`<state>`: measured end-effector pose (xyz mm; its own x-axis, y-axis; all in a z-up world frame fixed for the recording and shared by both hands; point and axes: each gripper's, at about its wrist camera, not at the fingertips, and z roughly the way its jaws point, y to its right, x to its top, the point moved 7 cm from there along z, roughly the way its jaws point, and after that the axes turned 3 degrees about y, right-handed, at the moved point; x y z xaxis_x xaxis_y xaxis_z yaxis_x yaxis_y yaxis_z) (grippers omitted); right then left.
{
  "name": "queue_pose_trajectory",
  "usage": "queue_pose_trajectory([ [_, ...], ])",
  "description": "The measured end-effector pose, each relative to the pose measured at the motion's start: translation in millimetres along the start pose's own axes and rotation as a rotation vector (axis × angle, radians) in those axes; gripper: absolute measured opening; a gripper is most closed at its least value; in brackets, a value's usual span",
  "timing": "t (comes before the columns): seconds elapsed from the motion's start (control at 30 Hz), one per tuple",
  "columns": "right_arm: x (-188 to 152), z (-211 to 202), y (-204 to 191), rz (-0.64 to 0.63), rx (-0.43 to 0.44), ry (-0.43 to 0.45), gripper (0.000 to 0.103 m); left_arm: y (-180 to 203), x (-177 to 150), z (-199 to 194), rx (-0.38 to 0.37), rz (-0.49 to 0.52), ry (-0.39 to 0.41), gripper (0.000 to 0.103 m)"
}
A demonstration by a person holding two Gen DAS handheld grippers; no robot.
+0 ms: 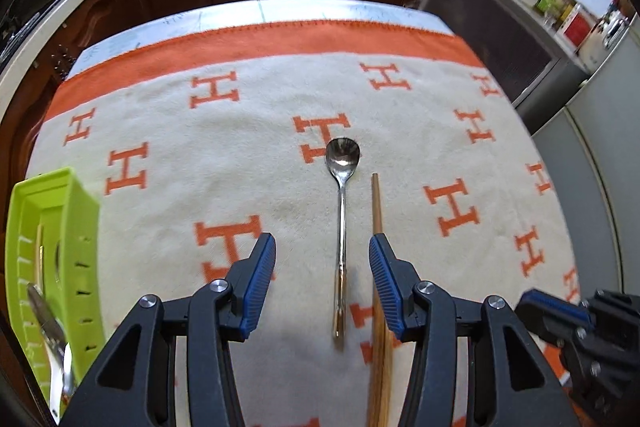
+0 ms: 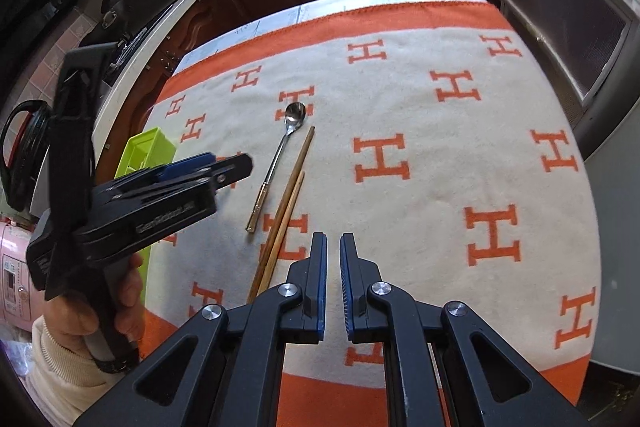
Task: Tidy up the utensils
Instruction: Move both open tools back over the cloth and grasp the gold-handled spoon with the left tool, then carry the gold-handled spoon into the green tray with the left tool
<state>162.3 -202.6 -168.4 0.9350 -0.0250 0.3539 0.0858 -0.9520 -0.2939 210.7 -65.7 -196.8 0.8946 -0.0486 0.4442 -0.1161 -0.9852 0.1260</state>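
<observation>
On the table (image 1: 120, 39), over the cream cloth (image 1: 400, 131) with its orange H pattern, I have both claws tipped steeply downward. My left claw (image 1: 322, 251) stands partly open and holds nothing; the steel spoon (image 1: 342, 195) lies on the cloth in the gap between its blue pads (image 1: 262, 279), untouched, bowl pointing away from me. Just to the right of the spoon lie the wooden chopsticks (image 1: 378, 291), side by side, passing under the right-hand pad in my left view. At the left edge of the cloth sits the green tray (image 1: 52, 227), with some cutlery already in it. My right claw (image 2: 333, 243) is all but closed, with only a thin slit between its pads and nothing in it, hanging over bare cloth just right of the chopsticks' near ends.
</observation>
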Motion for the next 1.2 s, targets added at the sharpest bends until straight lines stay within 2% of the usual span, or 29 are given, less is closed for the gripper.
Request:
queue_pose_trajectory([
  [0.2, -5, 19, 2, 0.009, 0.035, -0.013, 0.007, -1, -4, 29, 0.053, 0.018, -0.037, 0.047],
  [0.3, -9, 25, 1, 0.01, 0.044, -0.021, 0.007, 3, -3, 31, 0.098, 0.056, -0.012, 0.047],
  [0.47, -18, 35, 0, 0.015, 0.044, -0.034, 0.008, 7, -2, 32, 0.123, 0.06, 0.011, 0.044],
  [0.57, -23, 42, 1, 0.027, 0.05, -0.044, 0.012, 14, -4, 30, 0.104, 0.072, 0.019, 0.026],
  [0.6, -25, 44, 1, 0.032, 0.053, -0.048, 0.012, 16, -4, 29, 0.092, 0.076, 0.021, 0.011],
  [0.63, -26, 46, 1, 0.035, 0.053, -0.048, 0.012, 18, -5, 29, 0.08, 0.075, 0.02, 0.005],
  [0.7, -28, 48, 1, 0.041, 0.058, -0.05, 0.012, 18, -4, 29, 0.059, 0.06, 0.024, 0.002],
  [0.83, -33, 49, 1, 0.048, 0.064, -0.048, 0.012, 12, -5, 28, -0.001, 0.003, 0.042, 0.002],
  [1.07, -35, 48, -2, 0.046, 0.069, -0.044, 0.012, -6, -10, 0, 0.004, -0.033, 0.077, 0.002],
  [1.2, -40, 45, -10, 0.034, 0.071, -0.041, 0.012, -25, -20, -37, 0.019, -0.043, 0.121, 0.002],
])
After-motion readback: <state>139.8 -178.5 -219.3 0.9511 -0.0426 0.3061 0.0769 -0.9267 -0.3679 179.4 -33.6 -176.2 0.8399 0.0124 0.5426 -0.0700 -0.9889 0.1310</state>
